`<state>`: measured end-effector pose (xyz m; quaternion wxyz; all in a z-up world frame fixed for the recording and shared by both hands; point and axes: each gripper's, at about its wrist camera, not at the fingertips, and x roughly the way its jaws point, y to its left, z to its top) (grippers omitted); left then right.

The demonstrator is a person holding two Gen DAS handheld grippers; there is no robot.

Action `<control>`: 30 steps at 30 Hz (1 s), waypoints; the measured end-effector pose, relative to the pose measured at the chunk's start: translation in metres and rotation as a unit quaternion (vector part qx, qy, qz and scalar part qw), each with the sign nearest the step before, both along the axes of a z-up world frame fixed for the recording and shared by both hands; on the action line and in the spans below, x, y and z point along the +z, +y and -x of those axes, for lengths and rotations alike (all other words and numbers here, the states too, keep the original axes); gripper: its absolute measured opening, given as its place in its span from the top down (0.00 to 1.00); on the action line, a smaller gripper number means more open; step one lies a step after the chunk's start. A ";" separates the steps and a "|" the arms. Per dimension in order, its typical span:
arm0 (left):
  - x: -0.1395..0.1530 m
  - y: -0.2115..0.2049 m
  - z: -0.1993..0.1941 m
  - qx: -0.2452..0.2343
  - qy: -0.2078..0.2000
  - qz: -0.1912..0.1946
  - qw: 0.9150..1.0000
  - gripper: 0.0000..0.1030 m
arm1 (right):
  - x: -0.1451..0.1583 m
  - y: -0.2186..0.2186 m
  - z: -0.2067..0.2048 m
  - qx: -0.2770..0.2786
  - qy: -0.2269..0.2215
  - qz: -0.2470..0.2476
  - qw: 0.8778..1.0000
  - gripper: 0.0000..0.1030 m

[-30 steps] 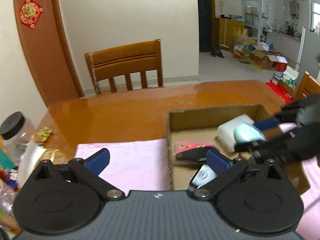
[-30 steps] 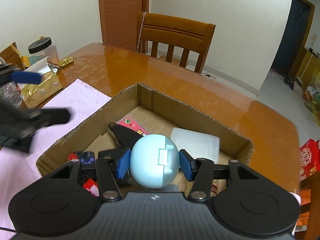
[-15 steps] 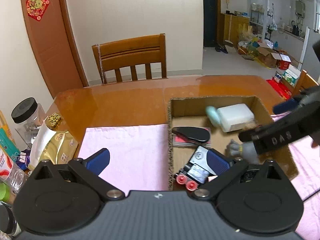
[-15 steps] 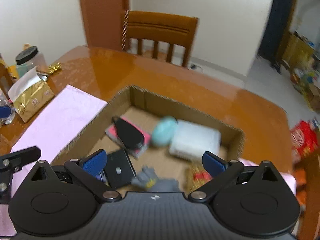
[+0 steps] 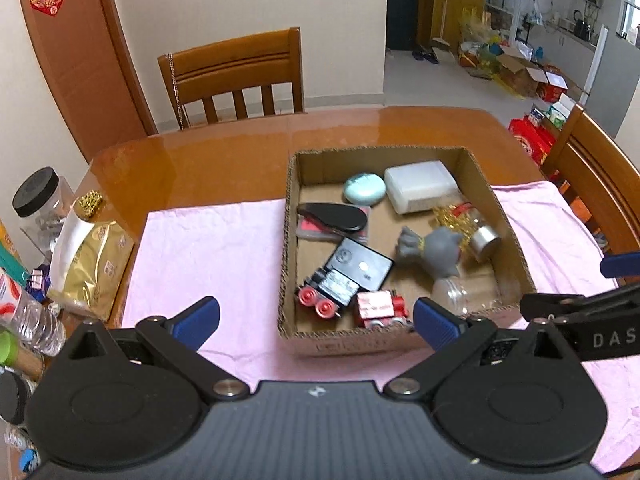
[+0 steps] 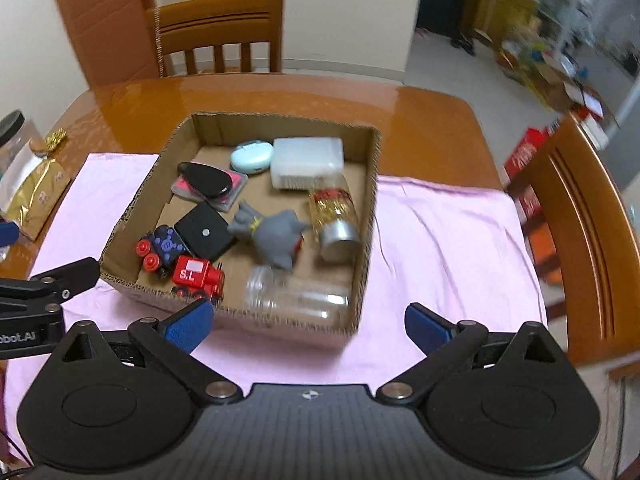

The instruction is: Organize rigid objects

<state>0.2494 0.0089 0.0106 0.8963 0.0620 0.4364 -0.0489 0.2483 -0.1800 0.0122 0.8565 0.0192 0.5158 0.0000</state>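
An open cardboard box stands on a pink cloth. Inside lie a light blue oval case beside a white plastic box, a black oval thing, a grey toy figure, a black square block, toy train cars, a clear jar and a jar of gold bits. My left gripper and right gripper hover open and empty before the box's near wall.
The pink cloth covers the near part of a glossy wooden table. A gold bag, a black-lidded jar and bottles crowd the left edge. Wooden chairs stand at the far side and at the right.
My right gripper opened and let go of the light blue case, which now lies in the box's far part. Both grippers drew back and up from the box.
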 end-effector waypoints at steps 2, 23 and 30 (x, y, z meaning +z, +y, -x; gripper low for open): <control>0.001 -0.002 0.002 -0.001 0.004 0.001 1.000 0.01 | 0.003 -0.001 0.005 -0.009 -0.002 -0.004 1.000 0.00; 0.012 -0.006 0.011 0.004 -0.004 -0.007 1.000 0.01 | 0.013 0.000 0.015 -0.015 -0.015 -0.008 1.000 0.00; 0.013 -0.007 0.011 0.006 -0.004 -0.007 1.000 0.01 | 0.013 -0.002 0.015 -0.017 -0.017 -0.007 1.000 0.00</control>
